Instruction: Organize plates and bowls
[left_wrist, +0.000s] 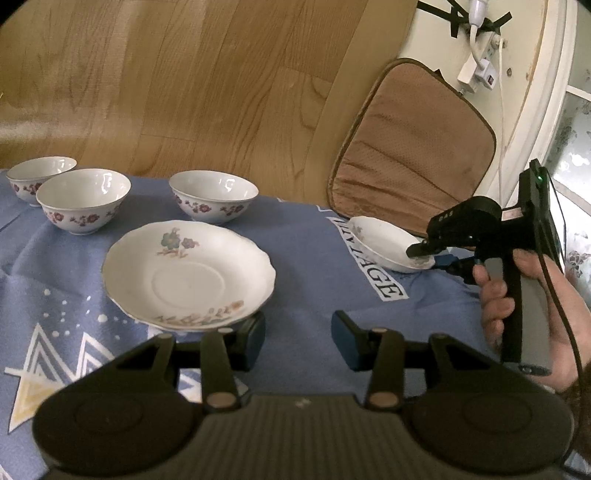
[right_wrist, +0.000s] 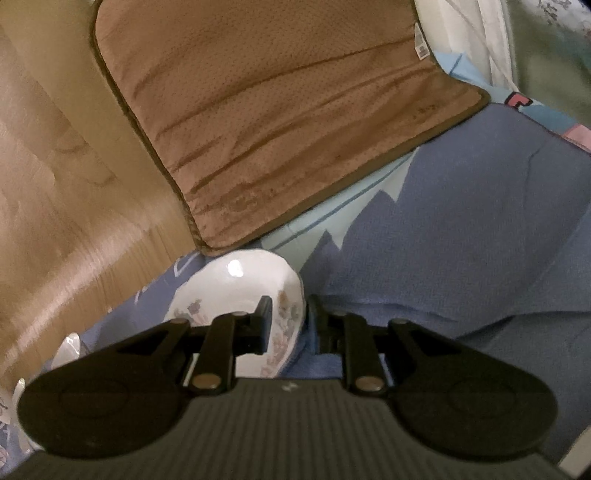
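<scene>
A large white floral plate (left_wrist: 188, 273) lies flat on the blue cloth (left_wrist: 314, 258). Behind it stand three floral bowls: one (left_wrist: 214, 201) in the middle, one (left_wrist: 83, 199) to the left, one (left_wrist: 38, 177) at the far left. My left gripper (left_wrist: 298, 332) is open just in front of the large plate's near edge, with nothing between its fingers. At the right, a small floral plate (left_wrist: 380, 240) (right_wrist: 236, 288) is tilted, its right rim clamped by my right gripper (left_wrist: 424, 254) (right_wrist: 290, 306). One finger sits inside the plate and the other under its rim.
A brown seat cushion (left_wrist: 410, 155) (right_wrist: 277, 110) lies just beyond the small plate, overlapping the cloth's edge. Wooden floor (left_wrist: 184, 74) stretches behind the bowls. A white power strip (left_wrist: 480, 62) with cables sits at the top right. A hand (left_wrist: 517, 295) grips the right gripper's handle.
</scene>
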